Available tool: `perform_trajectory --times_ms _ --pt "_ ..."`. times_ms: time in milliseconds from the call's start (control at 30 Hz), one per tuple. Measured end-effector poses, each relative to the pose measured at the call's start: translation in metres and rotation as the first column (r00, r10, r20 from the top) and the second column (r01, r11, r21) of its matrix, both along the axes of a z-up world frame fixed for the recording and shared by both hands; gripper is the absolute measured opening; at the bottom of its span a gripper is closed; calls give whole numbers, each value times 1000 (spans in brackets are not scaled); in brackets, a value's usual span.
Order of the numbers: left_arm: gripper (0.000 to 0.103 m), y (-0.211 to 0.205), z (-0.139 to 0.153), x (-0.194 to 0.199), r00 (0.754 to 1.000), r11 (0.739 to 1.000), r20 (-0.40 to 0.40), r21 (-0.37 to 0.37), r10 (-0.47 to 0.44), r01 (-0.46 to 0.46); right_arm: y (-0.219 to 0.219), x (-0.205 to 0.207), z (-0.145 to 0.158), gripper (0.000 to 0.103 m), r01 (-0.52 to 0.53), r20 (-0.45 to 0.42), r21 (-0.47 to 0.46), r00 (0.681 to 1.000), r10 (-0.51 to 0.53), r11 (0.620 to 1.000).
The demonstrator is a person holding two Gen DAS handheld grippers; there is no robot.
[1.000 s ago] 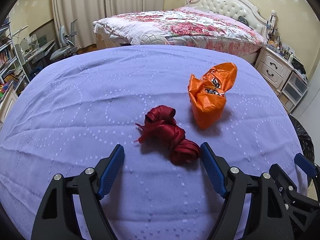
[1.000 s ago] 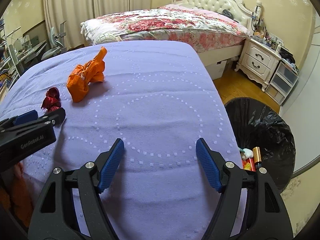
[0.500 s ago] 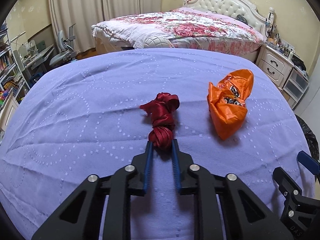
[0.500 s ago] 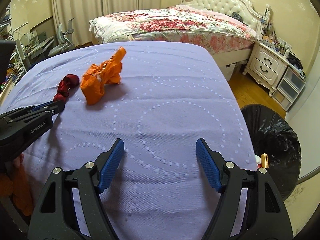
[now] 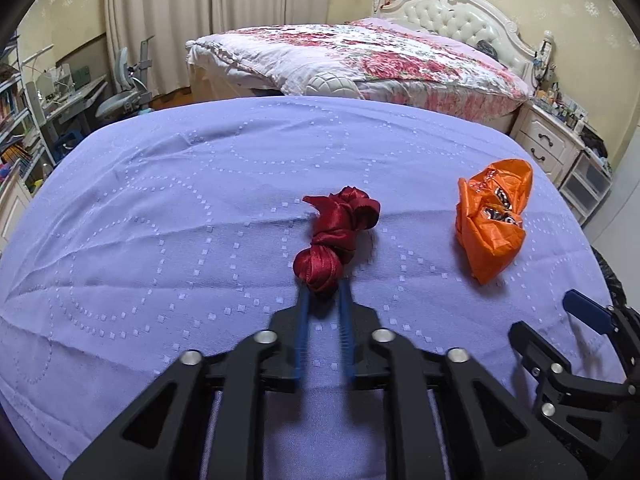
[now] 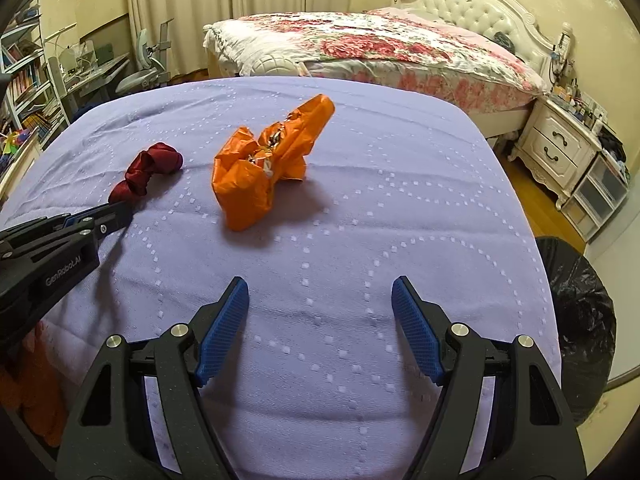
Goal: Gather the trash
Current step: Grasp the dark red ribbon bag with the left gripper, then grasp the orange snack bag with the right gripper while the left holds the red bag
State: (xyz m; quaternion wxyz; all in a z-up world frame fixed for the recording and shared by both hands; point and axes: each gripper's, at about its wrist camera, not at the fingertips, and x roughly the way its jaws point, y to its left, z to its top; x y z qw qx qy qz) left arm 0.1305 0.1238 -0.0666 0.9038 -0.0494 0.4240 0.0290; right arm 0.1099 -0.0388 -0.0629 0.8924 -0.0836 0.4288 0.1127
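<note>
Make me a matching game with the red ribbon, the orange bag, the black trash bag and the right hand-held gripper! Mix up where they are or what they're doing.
Things:
1. red ribbon
2. orange bag
3. black trash bag
4. right hand-held gripper

Places or states:
A. beside the purple cover's right edge
B. open, nothing between its fingers
C. lying free on the cover, crumpled
D. one end pinched by the left hand-held gripper

Pairs: 1-D, 2-C, 3-A, 4-B

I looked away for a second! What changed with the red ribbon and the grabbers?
The left gripper closed its wide jaws onto the near end of the red ribbon; now they are opening slightly. The right gripper moved nearer the orange bag, jaws as wide and empty. The bag stayed put.
</note>
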Motion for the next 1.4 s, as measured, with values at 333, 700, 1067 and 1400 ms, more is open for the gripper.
perform_trajectory --times_ms 333,700,1067,1400 --pt "54 -1 3 21 999 998 19 58 -31 30 5 7 -1 76 3 -7 3 1000 -3 1000" --pt "24 10 -1 29 1000 999 8 32 -24 24 24 22 -1 76 -10 -7 6 1000 10 1000" --pt "24 20 1 23 999 996 12 71 46 -47 38 44 -1 76 8 -11 14 1000 -8 1000" --pt "24 25 -1 24 998 996 11 48 69 -70 45 59 -2 71 39 -7 1 999 -39 999"
